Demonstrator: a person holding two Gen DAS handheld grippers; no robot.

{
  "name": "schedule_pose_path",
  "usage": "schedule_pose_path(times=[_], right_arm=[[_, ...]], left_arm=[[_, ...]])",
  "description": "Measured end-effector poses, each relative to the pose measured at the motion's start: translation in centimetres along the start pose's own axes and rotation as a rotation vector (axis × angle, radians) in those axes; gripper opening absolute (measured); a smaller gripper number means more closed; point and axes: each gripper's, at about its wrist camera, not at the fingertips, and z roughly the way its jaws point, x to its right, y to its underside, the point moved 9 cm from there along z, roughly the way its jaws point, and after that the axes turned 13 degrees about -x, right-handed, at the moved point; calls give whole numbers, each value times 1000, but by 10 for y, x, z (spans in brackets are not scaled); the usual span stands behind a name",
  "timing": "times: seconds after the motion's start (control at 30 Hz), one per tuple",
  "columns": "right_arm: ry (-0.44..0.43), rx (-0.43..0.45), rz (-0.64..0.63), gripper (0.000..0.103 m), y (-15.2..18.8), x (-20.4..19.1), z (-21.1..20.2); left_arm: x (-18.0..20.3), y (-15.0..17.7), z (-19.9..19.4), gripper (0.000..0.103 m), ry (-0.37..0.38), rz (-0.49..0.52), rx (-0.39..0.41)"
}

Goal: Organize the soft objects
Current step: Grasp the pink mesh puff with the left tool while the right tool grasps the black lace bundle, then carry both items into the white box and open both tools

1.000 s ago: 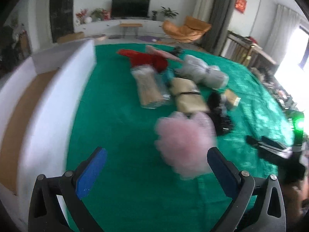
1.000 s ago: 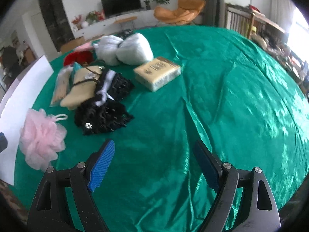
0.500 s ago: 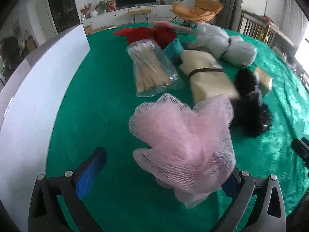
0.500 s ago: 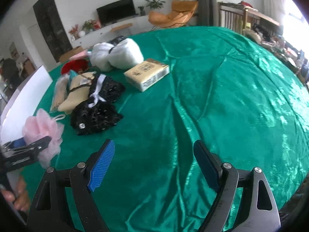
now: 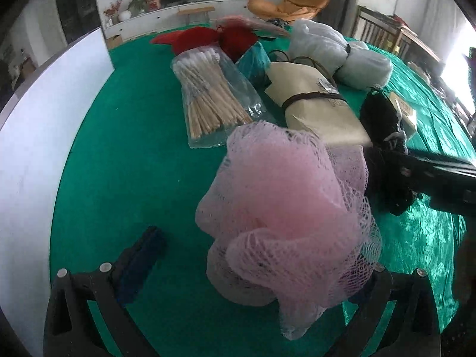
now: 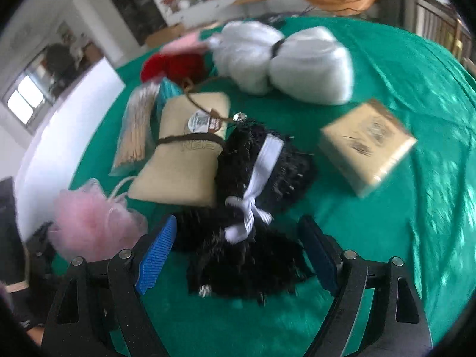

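A pink mesh bath pouf (image 5: 285, 208) lies on the green cloth between the fingers of my left gripper (image 5: 253, 273). That gripper is open, and the pouf hides its right finger. In the right wrist view the pouf (image 6: 92, 226) sits at the lower left. My right gripper (image 6: 238, 253) is open and straddles a black fluffy item with a white ribbon (image 6: 255, 202). One black finger of the right gripper (image 5: 440, 178) reaches in from the right of the left wrist view, against the black item (image 5: 383, 136).
Behind lie a clear bag of wooden swabs (image 5: 208, 98), a beige tied pouch (image 5: 315, 110), a teal piece (image 5: 253, 62), red cloth (image 5: 208, 38), two white bundles (image 6: 282, 59) and a tan tissue pack (image 6: 366, 145). A white box wall (image 5: 44, 119) runs along the left.
My left gripper has moved forward until the pink pouf fills the space between its fingers. The right gripper swung left and forward over the black fluffy item.
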Motion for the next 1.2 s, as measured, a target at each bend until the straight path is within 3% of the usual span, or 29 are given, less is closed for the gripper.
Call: schedule_pose_path(times=[0.07,0.13,0.17,0.2,0.27,0.33,0.37,0.4,0.43,0.5,0.67,0.8,0.9,1.03,1.2], right_arm=[[41,-9,-34,84,-2,-3,5],[58,-22,-39,75,-2,-4,5],[74,-23,-42,51,-1,-3,3],[94,-28,-45,43,2,-1,2],[89,-43,-34,41,10,3,-2],[94,-53,-19,40,20,10,-8],[92,-56,-7,40,27,14,-13],[87,-59,4,40,32,18,-16],[74,-63,18,40,38,21,-20],[55,-64,41,40,49,26,-27],[-39,-44,159,40,72,38,-48],[-136,-27,225,40,71,35,-64],[-229,-1,228,40,60,13,-83],[-363,35,142,40,27,-51,-114],[-539,23,-61,40,-20,-191,-138]], left_arm=[[0,0,0,103,5,22,4],[0,0,0,103,13,53,27],[0,-1,-1,103,17,64,40],[0,-2,-1,103,19,71,43],[0,-1,0,103,23,77,16],[-3,-6,-6,95,61,72,16],[-3,-8,-12,75,78,75,40],[-3,-9,-17,62,87,86,60],[-3,-10,-19,60,86,92,65],[-2,-11,-23,40,116,92,82],[-15,-5,-49,34,232,18,98],[-24,0,-81,34,268,-14,122],[-46,2,-115,34,292,-50,153],[-100,2,-165,34,260,-121,226],[-203,15,-219,34,94,-255,300]])
